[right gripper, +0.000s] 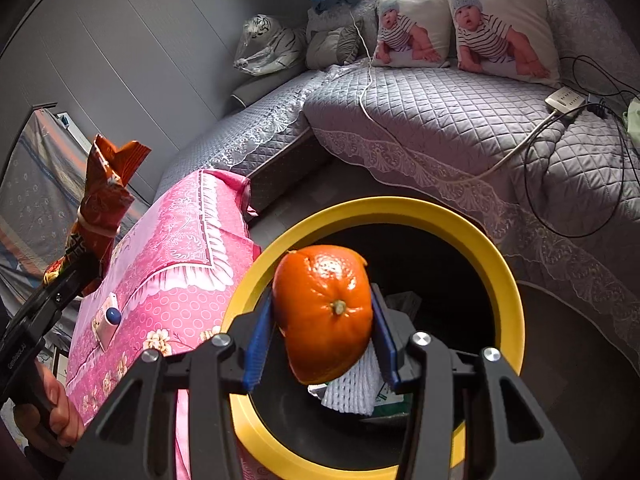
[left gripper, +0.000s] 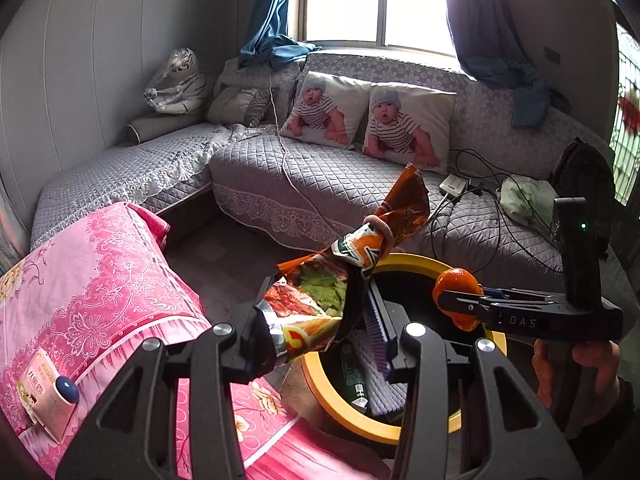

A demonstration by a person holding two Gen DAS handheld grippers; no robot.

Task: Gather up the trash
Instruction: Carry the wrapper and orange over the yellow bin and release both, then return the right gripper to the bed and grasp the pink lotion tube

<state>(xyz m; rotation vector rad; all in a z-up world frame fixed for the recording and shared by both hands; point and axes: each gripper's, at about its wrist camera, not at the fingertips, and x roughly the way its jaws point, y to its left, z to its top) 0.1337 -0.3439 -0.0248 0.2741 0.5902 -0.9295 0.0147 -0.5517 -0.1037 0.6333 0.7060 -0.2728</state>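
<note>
My left gripper (left gripper: 320,320) is shut on an orange snack bag (left gripper: 360,256) tied with a rubber band, held beside the rim of the yellow-rimmed black bin (left gripper: 416,260). My right gripper (right gripper: 320,320) is shut on an orange peel (right gripper: 326,312) and holds it over the bin's opening (right gripper: 384,208). The right gripper with the peel (left gripper: 456,296) also shows in the left wrist view, and the left gripper with the bag (right gripper: 104,200) shows at the left of the right wrist view. Inside the bin lie a white foam net (right gripper: 352,392) and a green packet (left gripper: 354,380).
A table with a pink floral cloth (left gripper: 100,280) stands left of the bin, with a small box with a blue cap (left gripper: 52,392) on it. A grey quilted sofa (left gripper: 320,176) with baby-print pillows, cables and a power strip (left gripper: 454,184) lies behind.
</note>
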